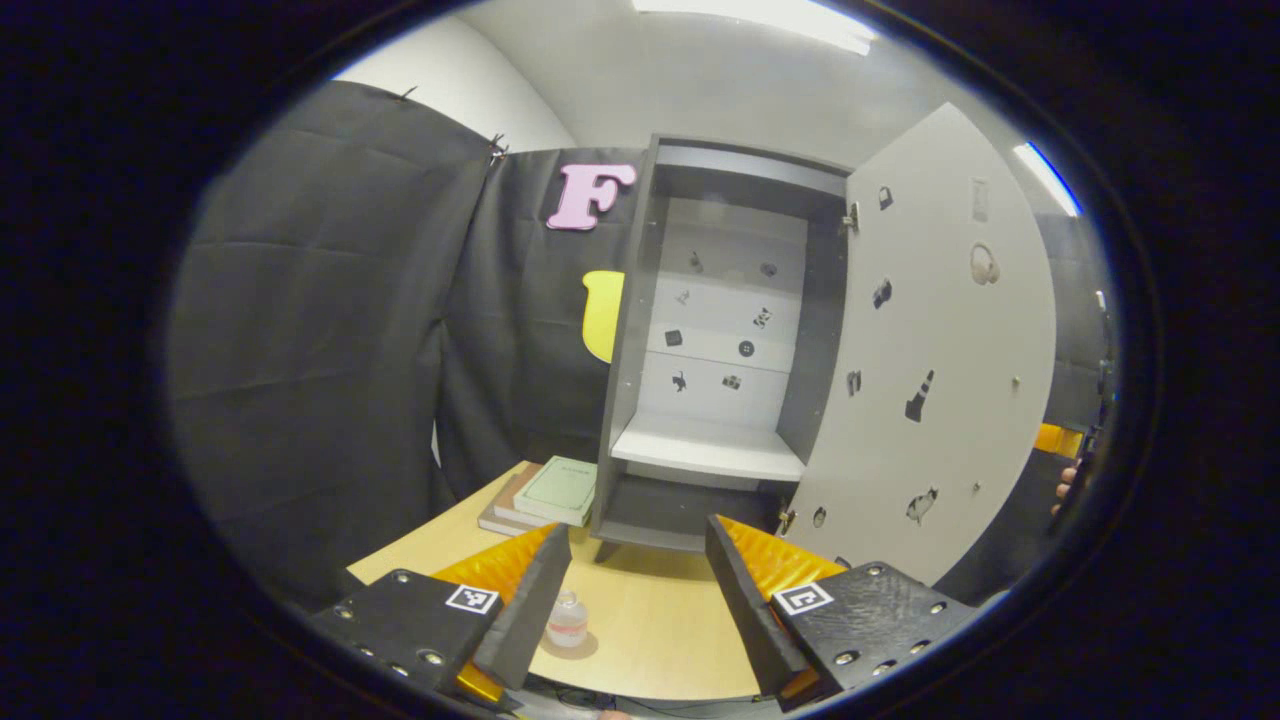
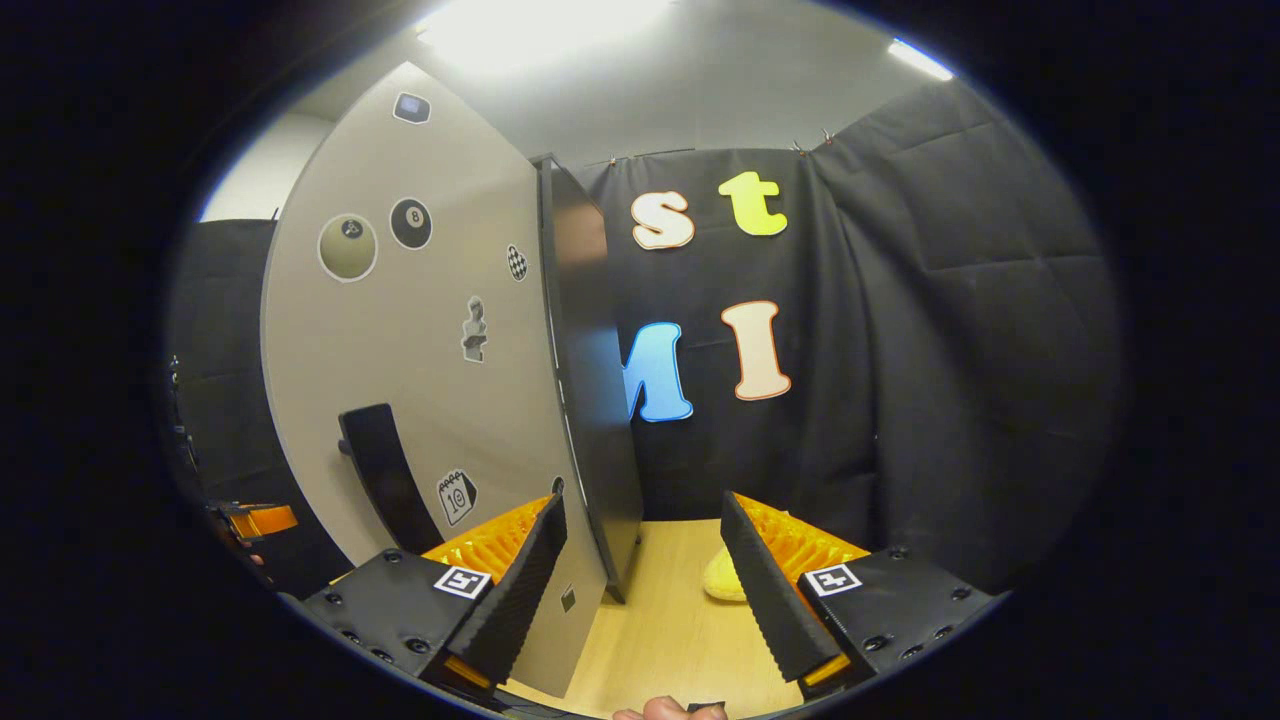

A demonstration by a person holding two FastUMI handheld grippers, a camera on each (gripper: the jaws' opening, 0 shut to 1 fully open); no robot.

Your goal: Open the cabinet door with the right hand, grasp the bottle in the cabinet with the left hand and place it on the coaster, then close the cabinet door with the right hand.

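My left gripper [image 1: 632, 590] hangs back from the tall dark grey cabinet [image 1: 625, 400], its fingers spread wide with nothing between them. The small clear plastic bottle [image 1: 567, 620] stands upright on the light wooden worktop [image 1: 660, 620], on what looks like a thin brownish round coaster [image 1: 578, 648] whose edge peeps out at its base, just beside my left finger. The pale shelf [image 1: 708, 450] in the cabinet is bare. So I judge the placing done and the last step in hand: shutting the pale grey cabinet door [image 2: 420, 330], which stands wide open.

My right gripper [image 2: 642, 565] sits near that door's free edge, fingers apart and empty, the door's outer face and its dark bar handle [image 2: 385, 480] to the left. To close it well, I would lay a finger against the outer face near the handle, far from the hinges, and sweep it round in one smooth arc, slowing at the end so the cabinet does not rock and topple the bottle. My left gripper should hold off so the swinging door passes freely.

The coaster is mostly hidden under the bottle, so I cannot confirm the bottle sits centred. A soft yellow thing [image 2: 725, 578] on the worktop is partly behind my right finger; I cannot tell what it is. The door stickers are too small to make out.
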